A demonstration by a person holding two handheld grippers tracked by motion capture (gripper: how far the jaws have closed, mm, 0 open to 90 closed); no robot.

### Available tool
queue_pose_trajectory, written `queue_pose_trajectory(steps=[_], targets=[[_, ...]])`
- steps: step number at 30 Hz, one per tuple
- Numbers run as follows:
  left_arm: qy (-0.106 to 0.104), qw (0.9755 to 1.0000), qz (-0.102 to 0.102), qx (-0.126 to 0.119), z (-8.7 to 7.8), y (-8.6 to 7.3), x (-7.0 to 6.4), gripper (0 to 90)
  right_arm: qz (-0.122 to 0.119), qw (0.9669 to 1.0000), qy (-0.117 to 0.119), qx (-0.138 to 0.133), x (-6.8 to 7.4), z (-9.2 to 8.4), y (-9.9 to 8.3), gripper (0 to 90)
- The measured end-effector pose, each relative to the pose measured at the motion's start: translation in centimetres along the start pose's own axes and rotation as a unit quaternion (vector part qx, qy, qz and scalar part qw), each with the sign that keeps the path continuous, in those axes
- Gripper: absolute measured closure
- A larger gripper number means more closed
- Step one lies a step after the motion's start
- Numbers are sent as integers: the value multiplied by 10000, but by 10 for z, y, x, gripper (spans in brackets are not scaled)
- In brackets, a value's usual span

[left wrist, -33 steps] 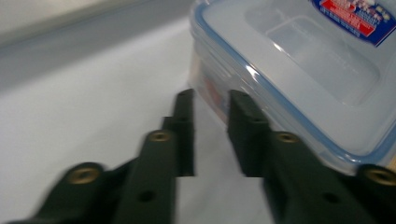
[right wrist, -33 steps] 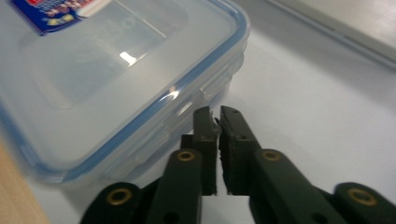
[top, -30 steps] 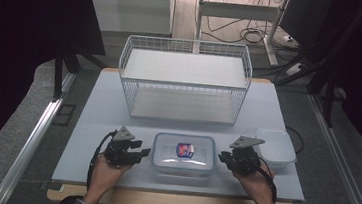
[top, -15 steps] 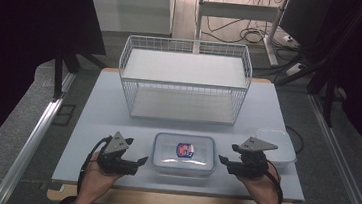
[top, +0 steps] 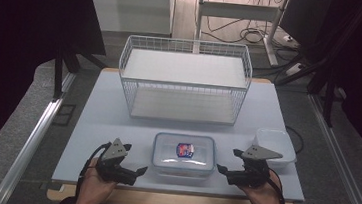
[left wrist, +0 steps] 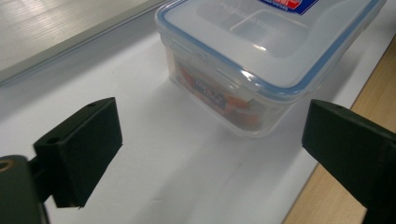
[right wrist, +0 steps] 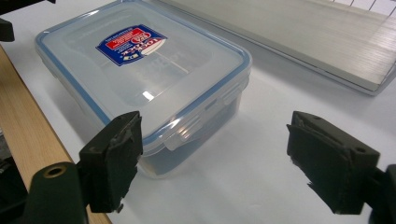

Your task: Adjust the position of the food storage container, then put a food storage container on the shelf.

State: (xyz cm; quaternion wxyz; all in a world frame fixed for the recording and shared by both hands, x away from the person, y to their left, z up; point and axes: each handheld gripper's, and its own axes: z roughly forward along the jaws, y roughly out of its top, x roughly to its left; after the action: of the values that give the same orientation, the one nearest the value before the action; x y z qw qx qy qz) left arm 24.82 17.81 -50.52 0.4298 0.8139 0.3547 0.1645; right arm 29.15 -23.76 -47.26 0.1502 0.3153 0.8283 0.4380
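Left gripper: 2 matte black, blocky jaws standing wide apart with nothing between them; they have just been opening.
Left gripper's pads: flat-faced plastic, square-edged, with small screw holes on top.
Right gripper: 2 black jaws also spread apart and bare; they too have just been opening. The inner faces look rough and worn.
Right gripper's pads: thick rectangular blocks with chipped edges.
Container: clear plastic box, rectangular with rounded corners, sitting between the 2 grippers, just ahead of each jaw tip and touching neither.
Lid: glossy translucent plastic with a blue seal line round its rim, closed on the container, snap flaps folded down at the short ends.
Label: red and blue sticker, middle of the lid.
Contents: orange and red packaging, seen through the wall nearest the left gripper.
Table: smooth pale sheet on a wooden board; the wood edge runs just behind both grippers.
Open room: bare sheet lies beside each gripper on its outer side and between the container and the basket.
Wire basket: white grid walls, open top, pale flat floor, well beyond the container.
Empty tray: white, shallow, rounded, just beyond the right gripper on its outer side.
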Motion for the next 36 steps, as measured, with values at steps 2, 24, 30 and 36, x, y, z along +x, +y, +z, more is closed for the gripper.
queue_pose_trajectory(steps=[2, 24, 30, 36], targets=[[27, 10000, 28, 20, 1, -1, 1, 37, 11, 10000, 13, -4, 0, 1, 0, 169], [-241, 9985, -446, 214, 10, 14, 12, 50, 164, 9991, 248, 308, 4, 11, 11, 22], [-554, 9962, -654, 171, 15, 26, 16, 43, 182, 9979, 209, 589, 6, 14, 20, 79], [-698, 9955, -558, 306, 26, 38, 16, 82, 348, 9959, 367, 745, 0, 25, 28, 109]])
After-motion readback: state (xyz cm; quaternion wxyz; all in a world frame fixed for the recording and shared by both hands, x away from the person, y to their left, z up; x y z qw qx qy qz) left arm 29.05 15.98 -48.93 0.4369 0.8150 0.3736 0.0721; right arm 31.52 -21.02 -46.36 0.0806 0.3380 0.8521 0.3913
